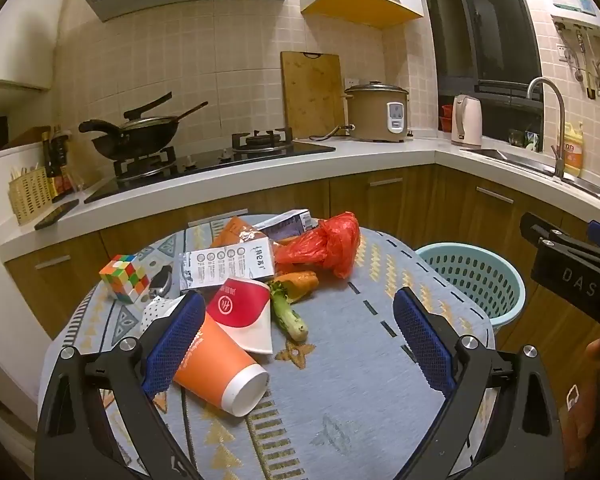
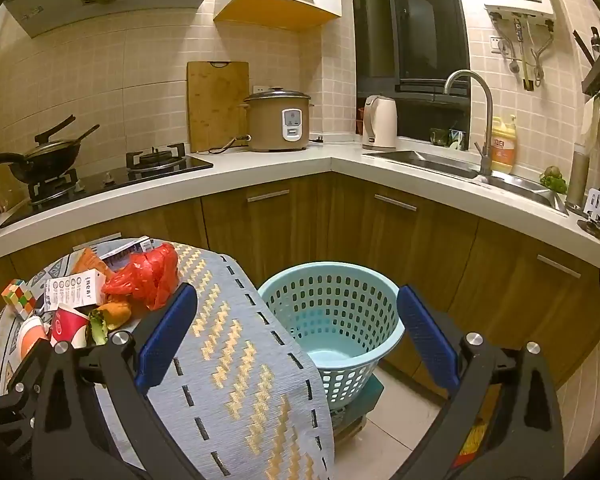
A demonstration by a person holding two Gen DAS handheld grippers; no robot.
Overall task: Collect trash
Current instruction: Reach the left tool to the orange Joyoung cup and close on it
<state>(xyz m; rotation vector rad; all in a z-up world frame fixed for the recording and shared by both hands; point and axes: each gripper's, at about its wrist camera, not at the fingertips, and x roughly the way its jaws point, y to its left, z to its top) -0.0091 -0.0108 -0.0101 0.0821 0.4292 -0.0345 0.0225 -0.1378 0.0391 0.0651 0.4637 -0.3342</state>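
**Both grippers wide, nothing held**

Left gripper (image 1: 300, 334) spread wide over the desk (image 1: 340, 392); its left finger (image 1: 176, 340) hides part of the orange cup (image 1: 220, 372). Right gripper (image 2: 296, 334) wide too, empty. Trash pile partly overlapped: red bag (image 1: 324, 246), box (image 1: 228, 266), vegetable scraps (image 1: 288, 312). Basket (image 2: 332, 312) beside desk, base hidden.

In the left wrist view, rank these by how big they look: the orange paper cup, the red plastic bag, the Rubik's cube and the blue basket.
1. Blue basket
2. Orange paper cup, though it lies nearest the camera
3. Red plastic bag, close to the cup, so unsure
4. Rubik's cube
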